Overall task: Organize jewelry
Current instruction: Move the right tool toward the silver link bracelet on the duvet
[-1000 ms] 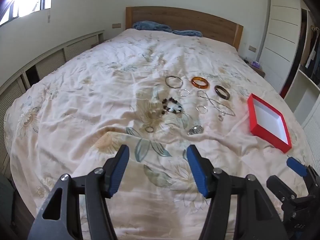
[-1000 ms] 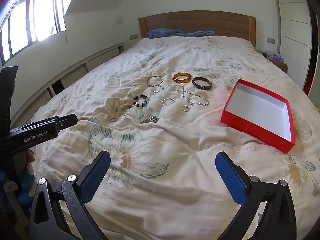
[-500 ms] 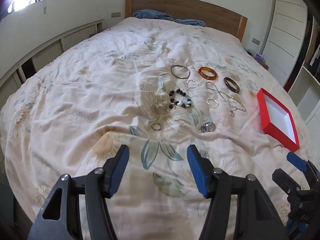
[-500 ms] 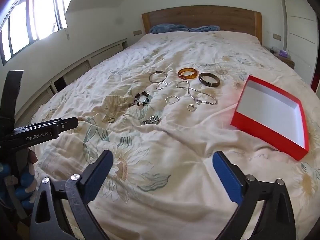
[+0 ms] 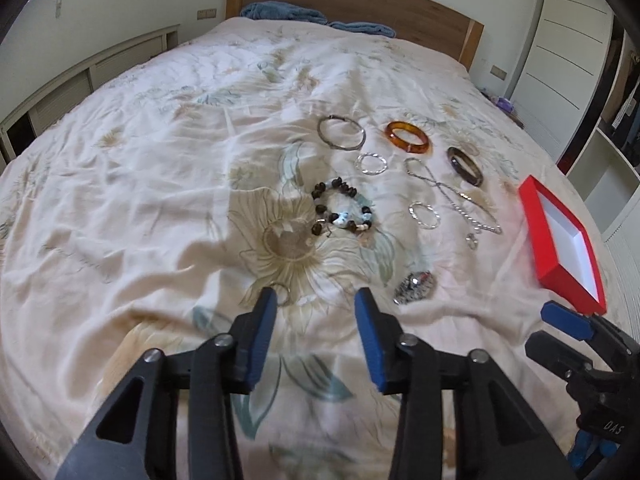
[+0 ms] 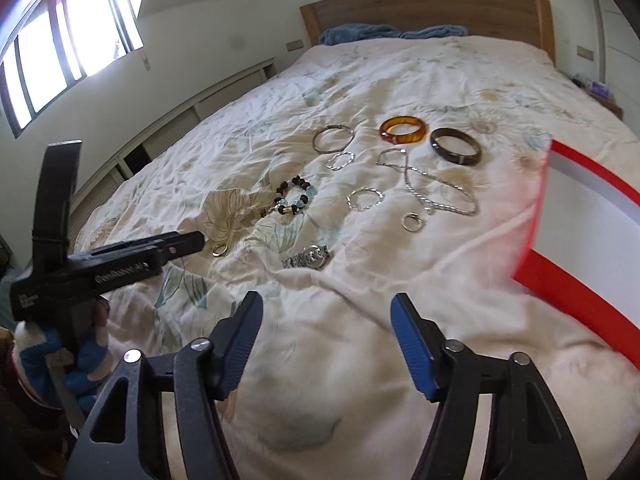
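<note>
Left wrist view: the left gripper (image 5: 316,300), jaws part-open and just closing with nothing between, hangs over the floral cream bedspread (image 5: 140,184), a small silver ring (image 5: 281,294) at its left fingertip. The beaded black-and-blue bracelet (image 5: 344,210) lies beyond the ring; the shallow red cardboard box (image 5: 560,244) lies far right of it.

Right wrist view: the right gripper (image 6: 327,307), also half-open, just closing and empty, sits near the silver watch (image 6: 309,257), left of the box (image 6: 568,284).

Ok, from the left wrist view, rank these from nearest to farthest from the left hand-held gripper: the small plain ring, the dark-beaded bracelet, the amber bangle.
From the left hand-held gripper:
1. Small plain ring, right at its left fingertip.
2. Dark-beaded bracelet, ahead, mid-bed.
3. Amber bangle, farthest, up and to the right.
</note>
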